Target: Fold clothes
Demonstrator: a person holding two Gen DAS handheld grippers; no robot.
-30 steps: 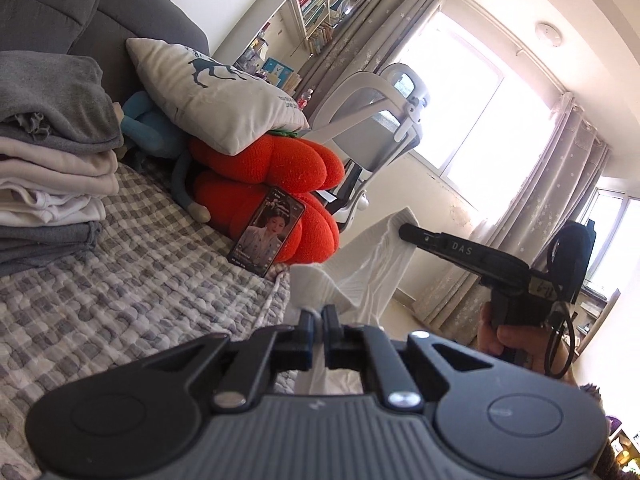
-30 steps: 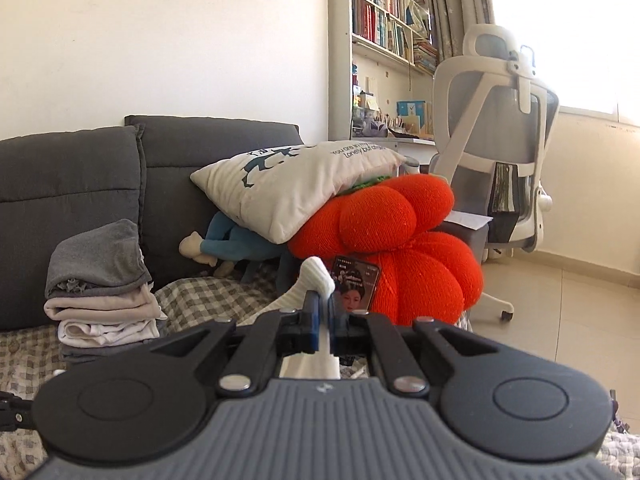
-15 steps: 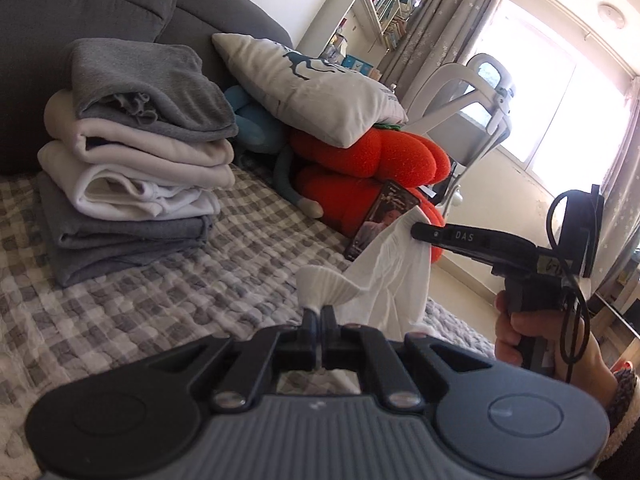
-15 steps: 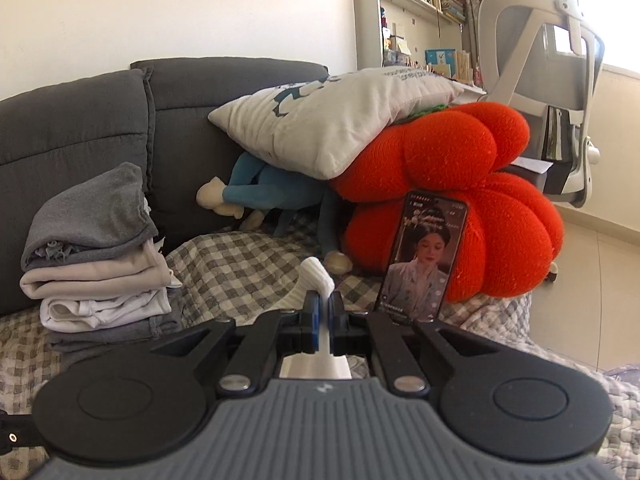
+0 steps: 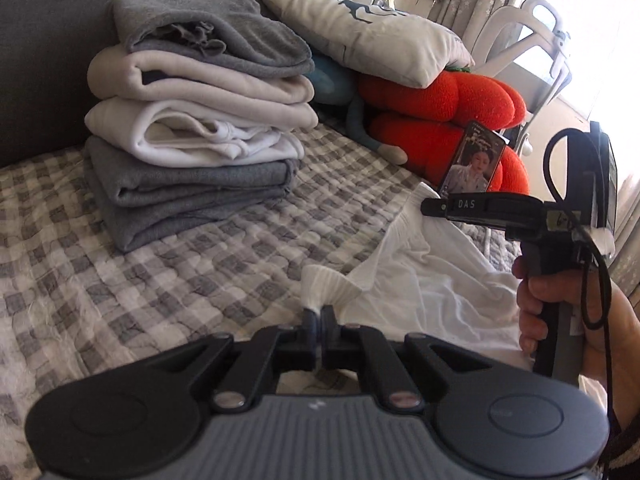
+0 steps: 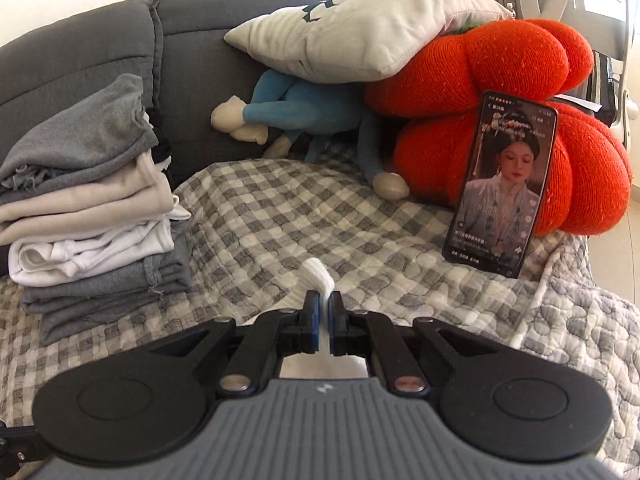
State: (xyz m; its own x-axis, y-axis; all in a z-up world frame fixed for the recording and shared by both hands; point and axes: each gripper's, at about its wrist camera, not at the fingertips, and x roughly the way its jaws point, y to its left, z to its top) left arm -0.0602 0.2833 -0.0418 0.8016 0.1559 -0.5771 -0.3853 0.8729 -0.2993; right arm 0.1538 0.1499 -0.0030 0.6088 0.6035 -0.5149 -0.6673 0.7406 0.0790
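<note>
White thin garment [image 5: 432, 280] lay crumpled on the checked quilted cover [image 5: 200, 264], its bunched ribbed edge pinched by both the left gripper [image 5: 319, 314] and right gripper [image 6: 325, 300]. Stack of folded fleecy clothes [image 5: 192, 120] sat nearby; phone [image 6: 500, 188] leaned on knitted orange cushion [image 6: 480, 60].

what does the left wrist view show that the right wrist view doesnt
Only the left wrist view shows the right gripper from outside, the hand holding it, and the white garment spread between both grippers. Only the right wrist view shows the blue plush toy's limbs clearly. Both share the folded stack, phone, red cushion, and each gripper shut on white cloth.
</note>
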